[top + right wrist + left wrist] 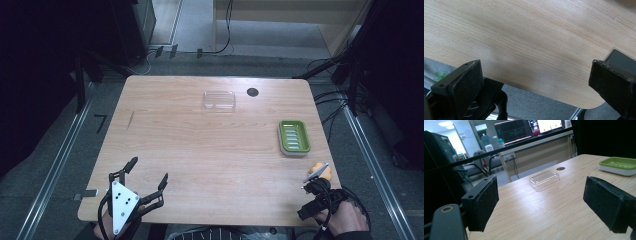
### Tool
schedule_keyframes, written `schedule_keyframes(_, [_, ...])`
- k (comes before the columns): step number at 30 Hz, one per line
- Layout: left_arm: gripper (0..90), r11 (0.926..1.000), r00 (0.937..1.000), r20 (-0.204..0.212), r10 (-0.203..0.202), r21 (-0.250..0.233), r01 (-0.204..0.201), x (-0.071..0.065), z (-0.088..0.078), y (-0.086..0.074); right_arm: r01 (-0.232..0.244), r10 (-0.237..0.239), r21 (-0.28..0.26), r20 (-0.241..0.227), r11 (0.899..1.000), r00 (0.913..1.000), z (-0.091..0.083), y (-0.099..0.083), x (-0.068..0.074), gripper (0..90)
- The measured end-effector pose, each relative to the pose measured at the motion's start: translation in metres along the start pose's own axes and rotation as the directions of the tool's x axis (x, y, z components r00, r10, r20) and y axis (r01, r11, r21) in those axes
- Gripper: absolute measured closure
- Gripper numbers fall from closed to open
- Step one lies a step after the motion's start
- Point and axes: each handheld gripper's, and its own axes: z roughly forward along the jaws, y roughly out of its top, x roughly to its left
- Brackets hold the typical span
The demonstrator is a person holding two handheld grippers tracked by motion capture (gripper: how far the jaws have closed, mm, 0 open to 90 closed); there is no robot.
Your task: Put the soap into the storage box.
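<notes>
I hold both grippers wide and empty at the table's (pixel 200 150) near edge, left gripper (pixel 148 173) and right gripper (pixel 316 181) well apart. That leaves clear reach to the clear lid (pixel 219 100) and green soap dish (pixel 294 137) farther off.

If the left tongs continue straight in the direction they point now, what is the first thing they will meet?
Probably the clear plastic lid. In the left gripper view it lies ahead between the open jaws of the left tongs, with bare table before it. The green soap dish sits off to the side. Depth is uncertain.
</notes>
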Motion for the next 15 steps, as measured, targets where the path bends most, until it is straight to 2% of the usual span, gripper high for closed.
schedule_keyframes(15, [13.0,1.0,1.0,0.001,0.004,-0.002,-0.004,-0.0001,-0.0008,-0.0002,0.014,-0.014,-0.005,-0.008,1.0,0.9999,-0.001,0.0014,0.0009,0.0])
